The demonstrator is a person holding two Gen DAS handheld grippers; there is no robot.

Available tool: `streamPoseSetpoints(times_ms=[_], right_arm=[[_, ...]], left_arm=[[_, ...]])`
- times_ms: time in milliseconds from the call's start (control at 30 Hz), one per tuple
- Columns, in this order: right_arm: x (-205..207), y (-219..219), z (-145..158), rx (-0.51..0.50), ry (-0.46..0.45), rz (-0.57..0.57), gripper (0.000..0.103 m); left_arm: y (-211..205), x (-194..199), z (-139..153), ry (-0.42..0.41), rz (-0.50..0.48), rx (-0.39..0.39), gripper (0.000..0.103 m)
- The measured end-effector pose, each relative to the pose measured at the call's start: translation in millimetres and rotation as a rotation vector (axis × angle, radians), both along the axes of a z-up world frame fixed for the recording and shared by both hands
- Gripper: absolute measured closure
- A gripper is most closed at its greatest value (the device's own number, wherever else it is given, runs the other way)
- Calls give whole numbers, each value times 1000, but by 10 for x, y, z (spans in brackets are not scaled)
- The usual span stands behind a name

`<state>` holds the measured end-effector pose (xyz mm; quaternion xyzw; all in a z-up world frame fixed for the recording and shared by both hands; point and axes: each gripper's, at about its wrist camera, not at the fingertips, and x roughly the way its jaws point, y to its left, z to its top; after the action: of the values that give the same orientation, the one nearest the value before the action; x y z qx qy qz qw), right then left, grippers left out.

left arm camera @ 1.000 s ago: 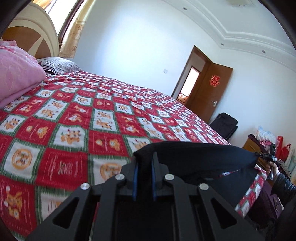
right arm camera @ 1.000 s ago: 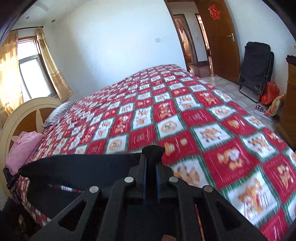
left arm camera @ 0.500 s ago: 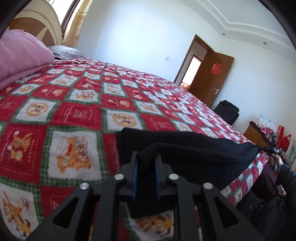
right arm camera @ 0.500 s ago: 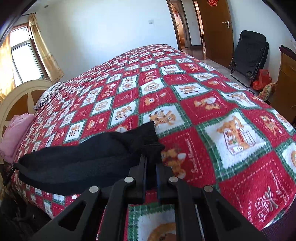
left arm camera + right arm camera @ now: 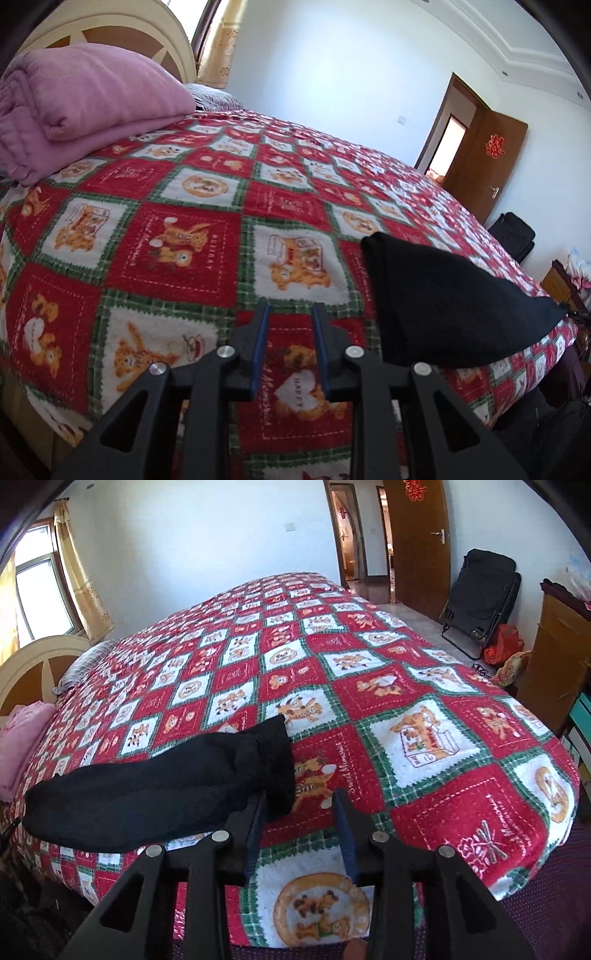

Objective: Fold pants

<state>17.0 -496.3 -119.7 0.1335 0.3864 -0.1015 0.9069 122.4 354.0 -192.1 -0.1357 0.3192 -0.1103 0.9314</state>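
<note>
The black pants (image 5: 439, 299) lie in a long strip near the front edge of a bed with a red, white and green patchwork blanket (image 5: 184, 243). In the left wrist view they rest to the right of my left gripper (image 5: 290, 314), which is open with only blanket between its blue pads. In the right wrist view the pants (image 5: 155, 794) lie to the left of my right gripper (image 5: 299, 797). Its jaws are opening, nothing is between them, and one pants end sits just beside the left finger.
A folded pink quilt (image 5: 74, 103) and a striped pillow (image 5: 83, 664) lie by the cream headboard (image 5: 33, 664). A black folding chair (image 5: 484, 598), a brown door (image 5: 417, 539) and a wooden cabinet (image 5: 554, 653) stand beyond the bed's far side.
Both grippers have let go of the pants, which now lie on the blanket. Each gripper has drawn off sideways from its pants end and sunk closer to the bed.
</note>
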Motion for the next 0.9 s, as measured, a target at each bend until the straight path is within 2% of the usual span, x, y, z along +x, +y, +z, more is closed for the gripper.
streamPoseSetpoints(times_ms=[167,333,533,700,800,900], right_arm=[[27,388,253,-60,-56,43,64],[270,1228,328,-146,-43,242,59],[678,2630,-35,-192,42,570,58],[834,3785,-473,-260,96,825,58],[842,4291,-651,-319,95,942,58],[819,4606,-775,-370,91,1012,58]], left_arm=[[-311,-101,136,-15,-63,-17,77],[-703,-57,152,19,-155,-24,77],[-947,63,58,67,-147,36,77],[-980,53,44,67,-140,33,79],[-976,35,32,73,-128,21,80],[-984,34,30,71,-115,11,80]])
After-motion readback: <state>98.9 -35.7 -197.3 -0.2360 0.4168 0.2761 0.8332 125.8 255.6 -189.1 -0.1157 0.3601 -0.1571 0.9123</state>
